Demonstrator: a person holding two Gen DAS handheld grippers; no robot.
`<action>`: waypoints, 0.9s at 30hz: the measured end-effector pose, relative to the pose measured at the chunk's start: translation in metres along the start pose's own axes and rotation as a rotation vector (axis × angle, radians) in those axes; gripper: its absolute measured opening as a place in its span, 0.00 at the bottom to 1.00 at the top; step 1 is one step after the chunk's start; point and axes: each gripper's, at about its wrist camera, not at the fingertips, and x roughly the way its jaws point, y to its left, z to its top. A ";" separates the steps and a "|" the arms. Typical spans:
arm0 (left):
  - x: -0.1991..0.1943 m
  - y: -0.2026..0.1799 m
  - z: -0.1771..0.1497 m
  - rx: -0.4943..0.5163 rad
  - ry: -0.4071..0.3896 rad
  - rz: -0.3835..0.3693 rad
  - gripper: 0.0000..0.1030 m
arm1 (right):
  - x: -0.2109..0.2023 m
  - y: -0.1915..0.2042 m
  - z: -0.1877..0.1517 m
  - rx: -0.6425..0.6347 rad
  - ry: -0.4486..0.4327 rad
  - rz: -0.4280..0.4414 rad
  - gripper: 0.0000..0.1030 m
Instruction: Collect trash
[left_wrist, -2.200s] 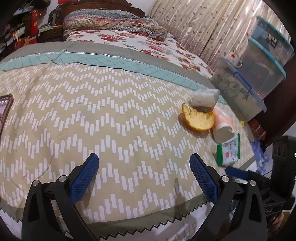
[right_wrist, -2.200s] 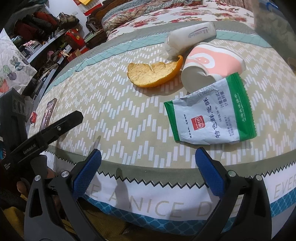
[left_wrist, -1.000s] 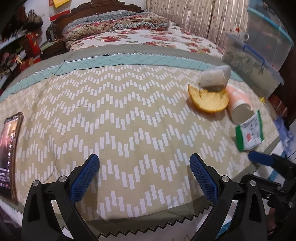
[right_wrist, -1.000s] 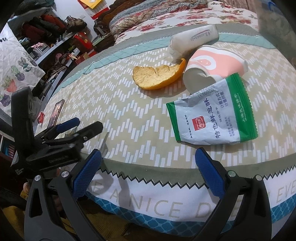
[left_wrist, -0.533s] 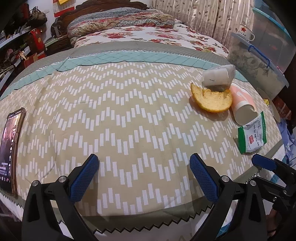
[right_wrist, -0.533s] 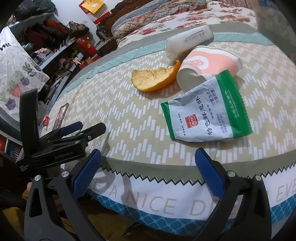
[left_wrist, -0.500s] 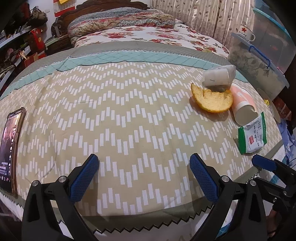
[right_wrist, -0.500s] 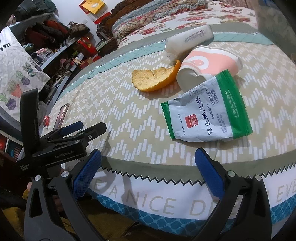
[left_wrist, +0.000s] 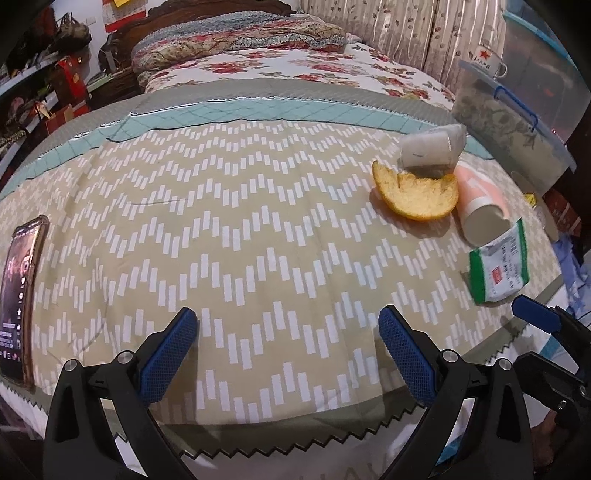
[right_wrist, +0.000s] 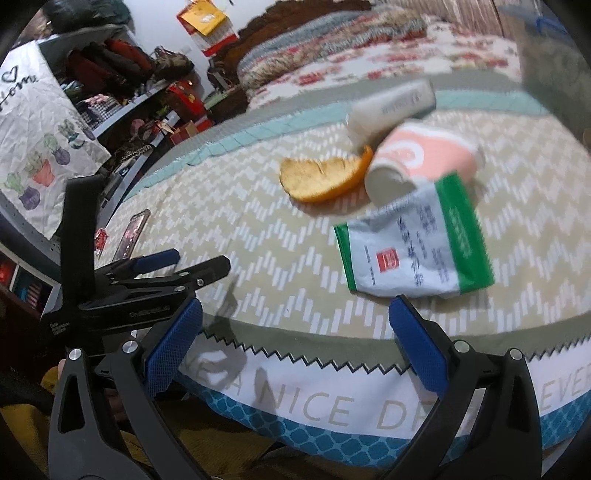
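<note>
Both empty: left gripper (left_wrist: 286, 354) fingers spread wide; right gripper (right_wrist: 295, 345) fingers wide, near snack wrapper (right_wrist: 413, 245).

Wrapper (right_wrist: 413, 243) before cup (right_wrist: 424, 162), peel (right_wrist: 325, 177) leftward

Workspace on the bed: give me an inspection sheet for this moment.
Surface: chevron bedspread.
Job's things: snack wrapper, orange peel, tipped pink paper cup, white bottle, clustered together.
Clutter: phone at the far edge.
Grippers: left gripper open, empty; right gripper open, empty, nearest the wrapper.
Cables: nothing seen.
Surroundings: storage bins, floral bedding, crowded shelves.
</note>
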 end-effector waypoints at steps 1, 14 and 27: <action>-0.001 0.001 0.000 -0.006 -0.005 -0.004 0.92 | -0.002 0.001 0.000 -0.007 -0.010 -0.004 0.97; -0.005 0.019 -0.003 -0.089 -0.088 -0.028 0.92 | -0.024 -0.004 0.002 -0.026 -0.104 -0.065 0.80; 0.000 0.013 0.000 -0.089 -0.073 -0.022 0.92 | -0.027 -0.013 0.000 -0.002 -0.114 -0.056 0.80</action>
